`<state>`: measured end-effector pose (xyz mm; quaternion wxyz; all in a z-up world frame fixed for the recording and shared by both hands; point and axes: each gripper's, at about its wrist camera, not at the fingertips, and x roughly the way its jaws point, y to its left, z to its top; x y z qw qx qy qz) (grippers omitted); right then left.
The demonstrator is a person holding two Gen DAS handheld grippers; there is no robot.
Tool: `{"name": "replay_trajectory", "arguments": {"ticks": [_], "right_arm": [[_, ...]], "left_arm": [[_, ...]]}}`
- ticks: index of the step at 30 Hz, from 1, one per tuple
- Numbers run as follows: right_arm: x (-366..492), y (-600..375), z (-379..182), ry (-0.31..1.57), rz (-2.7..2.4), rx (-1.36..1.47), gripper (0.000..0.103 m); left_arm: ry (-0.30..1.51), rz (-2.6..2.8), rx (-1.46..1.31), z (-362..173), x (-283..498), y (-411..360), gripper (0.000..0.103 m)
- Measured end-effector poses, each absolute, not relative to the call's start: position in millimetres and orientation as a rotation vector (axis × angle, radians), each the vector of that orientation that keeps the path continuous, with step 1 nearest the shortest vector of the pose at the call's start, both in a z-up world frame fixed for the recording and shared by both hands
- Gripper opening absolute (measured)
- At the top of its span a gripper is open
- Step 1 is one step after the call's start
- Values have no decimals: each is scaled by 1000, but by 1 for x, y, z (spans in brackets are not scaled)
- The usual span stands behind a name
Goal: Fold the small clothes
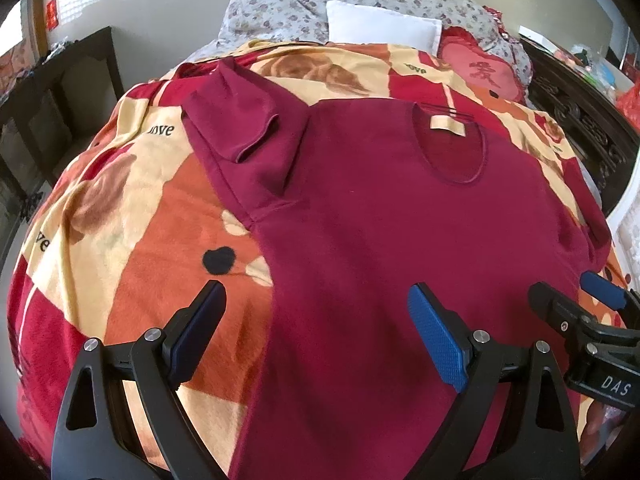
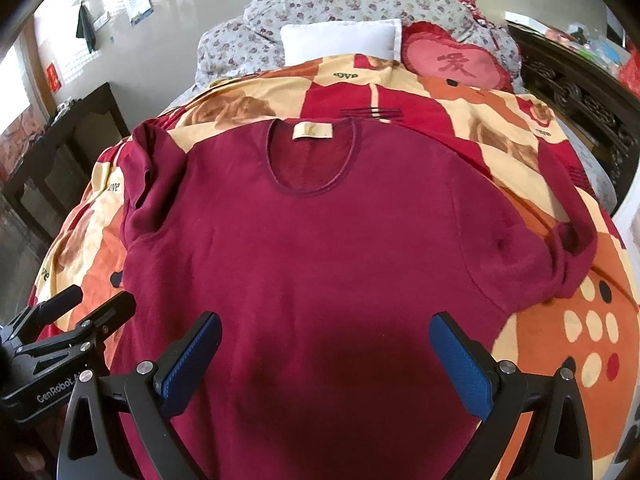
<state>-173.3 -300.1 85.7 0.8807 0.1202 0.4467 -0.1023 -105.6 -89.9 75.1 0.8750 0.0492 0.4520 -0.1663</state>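
Your bed [image 2: 560,340], under its patterned blanket [image 1: 132,208], stretched away ahead of both tongs. On it the maroon top [image 2: 320,248] lay face-up and flat, hem nearest you, neckline far ahead. Folding looked barely begun: the body was unfolded and both sleeves lay crumpled. Your left tongs [image 1: 316,332] were spread over its left edge, your right tongs [image 2: 324,360] spread above the hem, neither pinching anything. Only the right view showed the long sleeve [image 2: 568,208] fully.

- Bright daylight comes from a window [image 1: 24,28] on the left.
- A dark shadow lies on the red shirt [image 2: 320,380].
- The edges look bent and dark.
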Motion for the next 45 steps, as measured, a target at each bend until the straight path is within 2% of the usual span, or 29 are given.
{"name": "replay_trajectory", "arguments": {"ticks": [15, 18, 19, 21, 30, 32, 36, 37, 38, 39, 40, 41, 45], "right_arm": [[-111, -267, 73, 953, -112, 148, 102], [-95, -259, 73, 930, -76, 126, 90], [-88, -256, 73, 930, -58, 132, 82], [-72, -248, 74, 925, 6, 153, 76], [9, -196, 102, 791, 184, 165, 75], [32, -185, 99, 793, 216, 150, 68], [64, -170, 85, 819, 238, 129, 66], [67, -170, 81, 825, 249, 129, 60], [72, -167, 77, 835, 266, 129, 41], [78, -164, 72, 855, 290, 136, 30], [79, -163, 70, 869, 307, 153, 15], [80, -163, 69, 871, 315, 164, 8], [57, -177, 93, 821, 383, 241, 7]], "left_arm": [[957, -251, 59, 64, -59, -57, 92], [963, -220, 54, 58, -50, -45, 92], [964, -211, 52, 57, -48, -42, 92], [970, -184, 42, 52, -41, -31, 92], [998, -128, 16, 36, -21, -9, 92], [1009, -128, 11, 33, -19, -8, 92], [1022, -129, 9, 27, -16, -6, 92], [1025, -129, 8, 26, -15, -6, 92], [1028, -128, 7, 25, -15, -6, 92], [1031, -128, 5, 25, -14, -6, 92], [1033, -128, 4, 24, -14, -6, 92], [1034, -127, 4, 24, -14, -6, 92], [1025, -124, 5, 27, -15, -4, 92]]}}
